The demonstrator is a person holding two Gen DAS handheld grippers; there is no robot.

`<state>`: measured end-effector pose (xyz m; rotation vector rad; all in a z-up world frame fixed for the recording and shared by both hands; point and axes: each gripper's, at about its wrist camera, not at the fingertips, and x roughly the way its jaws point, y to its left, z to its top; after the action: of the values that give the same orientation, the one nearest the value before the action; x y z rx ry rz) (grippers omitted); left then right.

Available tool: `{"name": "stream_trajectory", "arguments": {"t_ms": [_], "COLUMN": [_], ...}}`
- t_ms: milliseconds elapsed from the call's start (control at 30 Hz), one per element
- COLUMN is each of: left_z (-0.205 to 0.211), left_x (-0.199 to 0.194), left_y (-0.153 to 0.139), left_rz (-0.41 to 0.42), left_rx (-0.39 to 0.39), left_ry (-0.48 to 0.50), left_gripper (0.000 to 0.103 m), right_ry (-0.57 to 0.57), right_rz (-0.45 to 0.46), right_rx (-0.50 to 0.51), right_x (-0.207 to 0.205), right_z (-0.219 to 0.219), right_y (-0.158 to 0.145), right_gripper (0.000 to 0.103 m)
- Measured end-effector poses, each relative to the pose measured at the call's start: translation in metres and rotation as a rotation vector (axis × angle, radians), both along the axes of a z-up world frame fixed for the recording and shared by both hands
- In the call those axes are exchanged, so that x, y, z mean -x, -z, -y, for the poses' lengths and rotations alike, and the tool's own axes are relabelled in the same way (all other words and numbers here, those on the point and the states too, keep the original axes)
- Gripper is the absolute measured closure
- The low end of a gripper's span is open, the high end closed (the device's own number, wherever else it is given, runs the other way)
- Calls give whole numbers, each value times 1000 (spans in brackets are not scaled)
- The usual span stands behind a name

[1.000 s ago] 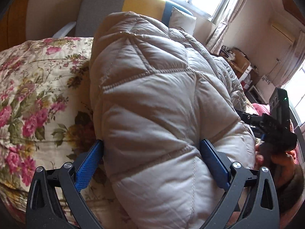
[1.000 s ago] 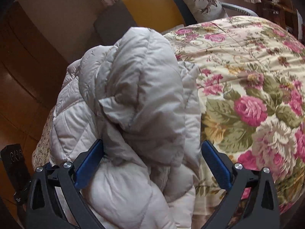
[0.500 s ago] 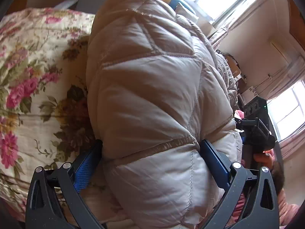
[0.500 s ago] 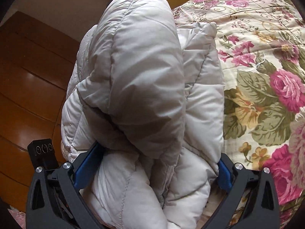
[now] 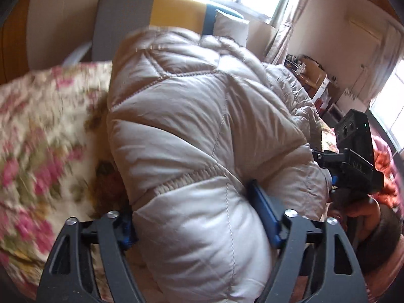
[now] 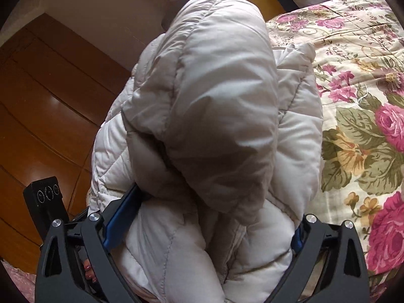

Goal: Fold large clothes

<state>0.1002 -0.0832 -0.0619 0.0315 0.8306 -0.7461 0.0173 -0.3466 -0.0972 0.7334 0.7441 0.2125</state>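
Narrowing, seemingly squeezing: tongs [image 5: 194, 217] on jacket [image 5: 202, 126]

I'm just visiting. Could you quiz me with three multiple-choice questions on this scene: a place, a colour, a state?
1. What does the coat lie on?
A. a floral quilt
B. a bare desk
C. a shelf

2. What colour is the coat?
A. red
B. black
C. pale grey

3. How does the left tool stand?
A. far from the coat
B. closed on the coat
C. holding a pillow

Answers:
1 A, the quilt shows beside it.
2 C, all its puffy panels are pale grey.
3 B, its blue pads dent the padding.
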Motion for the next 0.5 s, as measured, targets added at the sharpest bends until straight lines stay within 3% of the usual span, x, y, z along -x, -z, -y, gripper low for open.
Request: {"name": "stream_trajectory", "arguments": {"t_ms": [233, 367, 500], "left_z": [-1, 0, -12], "left_x": [-25, -46, -78], "left_y": [-27, -39, -37], "left_rz": [107, 171, 183], "left_rx": [-14, -53, -67], "left_ry": [-18, -55, -105], "left_gripper": [44, 46, 46], "right_ry": [45, 42, 31], "right_rz": [102, 115, 131], "right_rx": [13, 44, 85], "right_x": [-25, -64, -103], "right_z": [-20, -31, -48], "right_y": [-6, -8, -8], "right_gripper": [18, 19, 19]}}
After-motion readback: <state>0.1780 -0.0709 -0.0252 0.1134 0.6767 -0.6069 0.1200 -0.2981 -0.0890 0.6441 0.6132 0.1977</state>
